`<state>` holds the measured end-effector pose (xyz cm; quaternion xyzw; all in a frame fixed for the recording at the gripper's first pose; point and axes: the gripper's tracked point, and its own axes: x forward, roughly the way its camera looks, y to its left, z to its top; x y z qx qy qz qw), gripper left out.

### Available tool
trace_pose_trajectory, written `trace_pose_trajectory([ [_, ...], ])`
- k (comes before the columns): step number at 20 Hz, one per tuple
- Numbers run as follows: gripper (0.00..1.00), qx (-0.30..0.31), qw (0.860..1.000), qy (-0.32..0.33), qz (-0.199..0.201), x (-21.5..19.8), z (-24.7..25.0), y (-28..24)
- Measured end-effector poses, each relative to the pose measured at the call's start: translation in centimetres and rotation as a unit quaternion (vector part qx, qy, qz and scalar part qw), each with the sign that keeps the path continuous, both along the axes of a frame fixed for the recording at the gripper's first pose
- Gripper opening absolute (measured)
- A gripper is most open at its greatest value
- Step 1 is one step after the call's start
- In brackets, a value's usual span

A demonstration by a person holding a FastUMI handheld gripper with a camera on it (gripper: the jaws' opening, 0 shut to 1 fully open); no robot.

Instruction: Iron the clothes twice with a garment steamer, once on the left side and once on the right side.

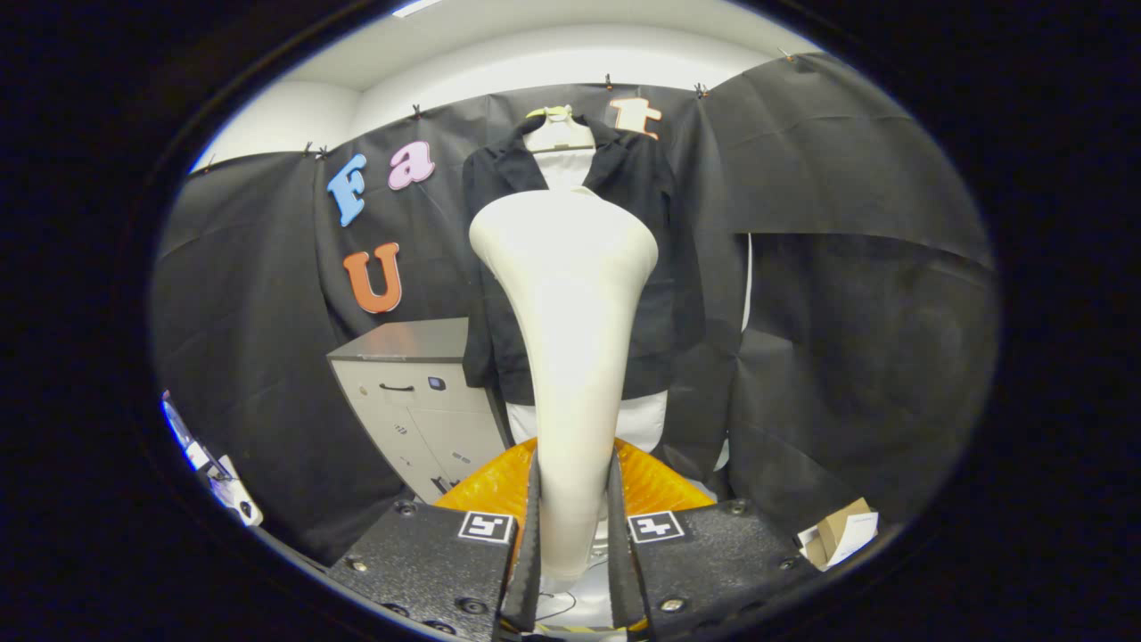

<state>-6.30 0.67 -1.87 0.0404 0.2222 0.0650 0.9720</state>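
**Steamer held upright before the hanging jacket**

The garment steamer [563, 357] is seen clamped by its narrow handle between the two fingers of the gripper [575, 544], both of which are pressed against its sides, so the tool is held closed on it. The steamer's broad cream head is raised ahead of the fingers and is centred on the dark jacket [660, 267], which hangs beyond it on a pale hanger [557, 116] against the booth's black wall. A white lining or form [646, 419] is visible below the jacket's hem. To the left of the steamer and beyond the fingers, a grey drawer cabinet [419, 401] stands beside the jacket. Something orange and ribbed [655, 486] lies just beyond the fingers, under the steamer; what it is cannot be made out.

Neither side of the jacket appears to be under the head yet, as it is judged to sit on the centre line. If the steamer were swept sideways with the grip this low on the handle, the heavy head could tilt or slip between the fingers. A sweep to the left could also bring the head near the cabinet.

The middle of the jacket is hidden behind the steamer, so the gap between head and cloth cannot be judged. The steamer's base and any cord are cut off between the fingers.
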Motion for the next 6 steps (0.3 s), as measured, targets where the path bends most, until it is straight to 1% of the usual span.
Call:
trace_pose_trajectory([
  [6, 0.34, 0.002, 0.999, -0.009, 0.032, 0.19, -0.15, -0.88],
])
